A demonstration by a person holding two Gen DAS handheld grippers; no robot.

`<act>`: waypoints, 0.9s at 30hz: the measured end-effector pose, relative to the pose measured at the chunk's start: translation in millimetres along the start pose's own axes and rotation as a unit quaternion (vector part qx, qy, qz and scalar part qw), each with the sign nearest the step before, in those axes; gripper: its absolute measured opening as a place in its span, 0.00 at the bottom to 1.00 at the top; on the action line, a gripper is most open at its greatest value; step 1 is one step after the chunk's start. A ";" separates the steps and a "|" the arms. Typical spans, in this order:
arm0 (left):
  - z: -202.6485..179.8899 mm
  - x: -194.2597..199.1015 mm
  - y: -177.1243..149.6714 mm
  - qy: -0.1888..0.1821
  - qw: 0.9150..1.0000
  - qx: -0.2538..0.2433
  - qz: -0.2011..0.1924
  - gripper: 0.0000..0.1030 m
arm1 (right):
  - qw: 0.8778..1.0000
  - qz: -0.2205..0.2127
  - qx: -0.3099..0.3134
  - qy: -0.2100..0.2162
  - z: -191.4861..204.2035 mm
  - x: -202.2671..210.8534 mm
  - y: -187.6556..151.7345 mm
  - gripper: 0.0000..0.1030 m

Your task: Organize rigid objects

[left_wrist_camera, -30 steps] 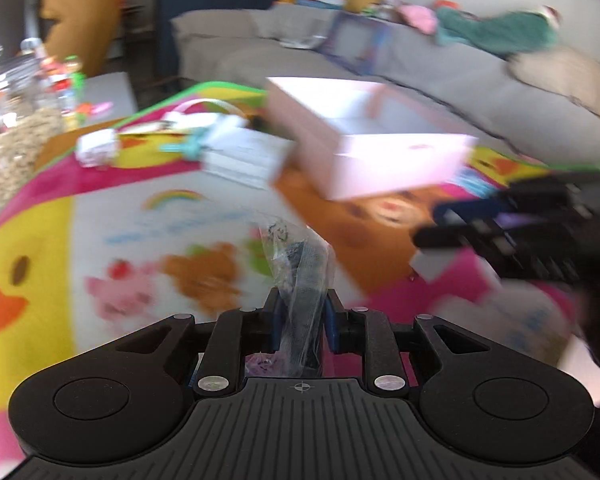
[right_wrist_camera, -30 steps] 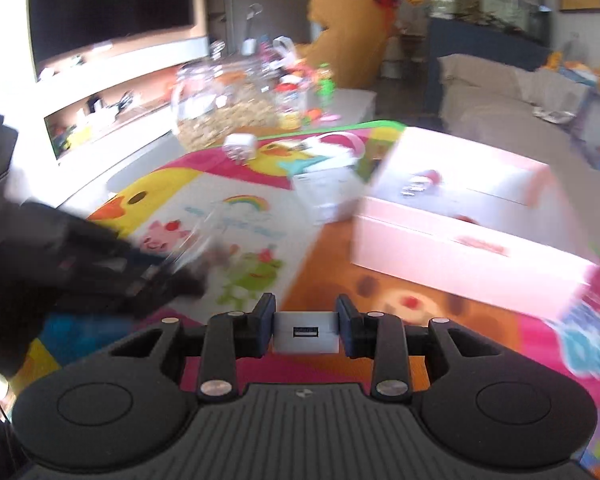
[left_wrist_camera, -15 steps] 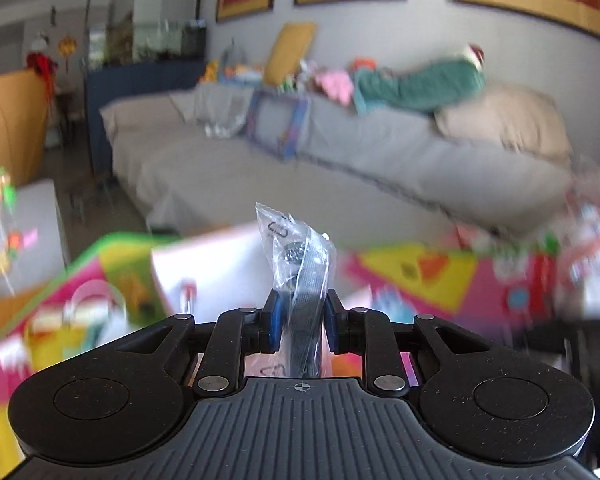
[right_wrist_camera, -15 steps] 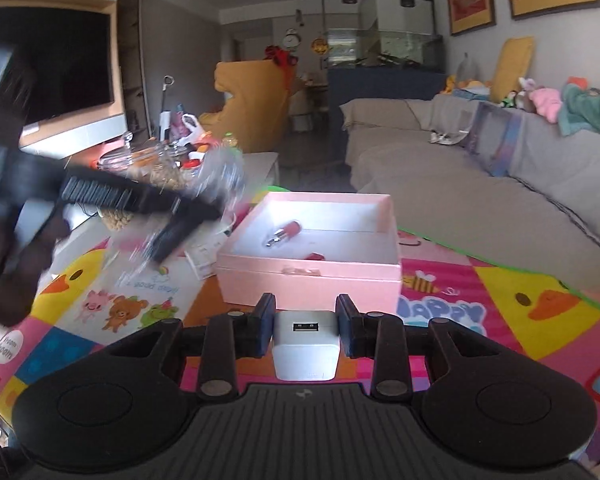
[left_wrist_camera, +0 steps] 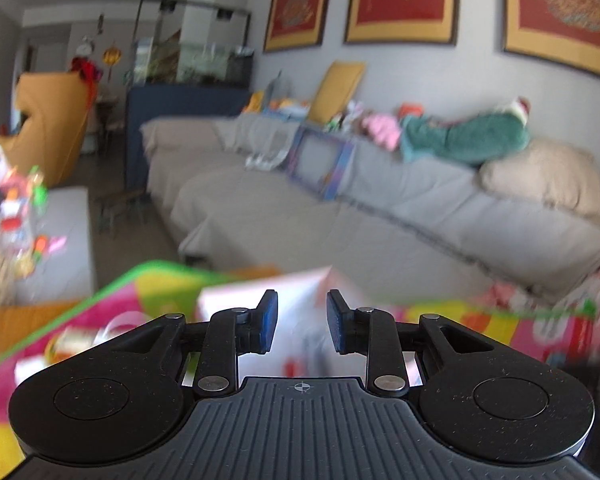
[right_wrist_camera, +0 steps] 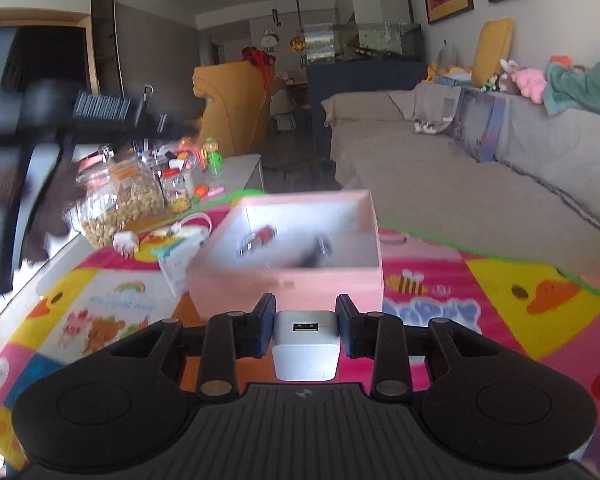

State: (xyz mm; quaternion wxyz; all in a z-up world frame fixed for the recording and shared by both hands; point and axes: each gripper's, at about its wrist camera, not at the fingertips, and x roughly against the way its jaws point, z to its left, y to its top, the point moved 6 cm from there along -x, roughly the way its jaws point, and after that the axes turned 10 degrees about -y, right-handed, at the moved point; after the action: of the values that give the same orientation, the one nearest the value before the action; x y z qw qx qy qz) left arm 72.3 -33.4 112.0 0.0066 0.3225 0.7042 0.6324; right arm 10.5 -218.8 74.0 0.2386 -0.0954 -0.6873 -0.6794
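Soft daylight, fisheye bending at edges, motion blur low and left

Writing on play mat [right_wrist_camera: 432, 312] and wall pictures [left_wrist_camera: 400, 0] blurred; none readable

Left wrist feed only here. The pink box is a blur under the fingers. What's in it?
Observer: The right wrist view shows the pink box open on top. Inside are a small red-and-silver item and a dark item too blurred to identify.
Operator: Right side carrying anything?
Observer: Yes. The right gripper is shut on a white USB charger, with its port facing forward.
Operator: Anything loose outside the box?
Observer: A white plug adapter lies on the play mat, to the left of the box and beside the glass jar.
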 end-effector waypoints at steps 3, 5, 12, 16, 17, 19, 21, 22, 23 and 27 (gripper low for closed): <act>26.0 8.0 -31.3 0.022 0.999 0.026 0.025 0.29 | 0.999 -0.036 -0.011 0.011 3.8 -11.3 48.4 0.31; 46.8 13.9 -47.4 0.041 0.997 0.055 0.039 0.29 | 0.998 -0.062 -0.023 0.020 5.2 -23.3 82.8 0.31; 121.6 54.3 -90.5 0.111 0.985 0.124 0.047 0.29 | 0.999 -0.023 -0.026 0.012 15.7 -77.9 122.0 0.41; 154.8 69.7 -104.2 0.145 0.979 0.142 0.030 0.28 | 1.000 0.019 0.021 -0.009 39.4 -102.2 94.0 0.50; 163.6 72.9 -103.0 0.154 0.977 0.144 0.021 0.29 | 0.999 0.025 0.039 -0.007 49.0 -106.3 87.0 0.51; 183.7 75.7 -96.6 0.172 0.974 0.149 0.005 0.28 | 0.997 0.033 0.073 0.002 70.9 -113.2 74.7 0.51; 204.8 71.1 -85.5 0.190 0.970 0.154 -0.007 0.28 | 0.994 0.046 0.095 0.022 95.2 -121.9 67.9 0.51; 216.0 68.4 -80.3 0.195 0.968 0.156 -0.013 0.28 | 0.993 0.056 0.103 0.035 108.4 -126.7 65.6 0.50; 226.9 65.1 -75.5 0.198 0.967 0.156 -0.019 0.28 | 0.991 0.066 0.107 0.048 120.4 -131.8 63.5 0.51; 263.4 42.9 -57.1 0.201 0.966 0.161 -0.033 0.28 | 0.984 0.106 0.118 0.088 161.2 -154.9 59.2 0.50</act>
State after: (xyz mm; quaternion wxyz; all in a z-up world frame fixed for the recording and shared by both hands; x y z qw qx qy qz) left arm 122.8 220.4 25.4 -0.1664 0.1621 0.7941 0.5616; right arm 140.0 -27.6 61.6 0.3779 -0.0789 -0.7250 -0.5704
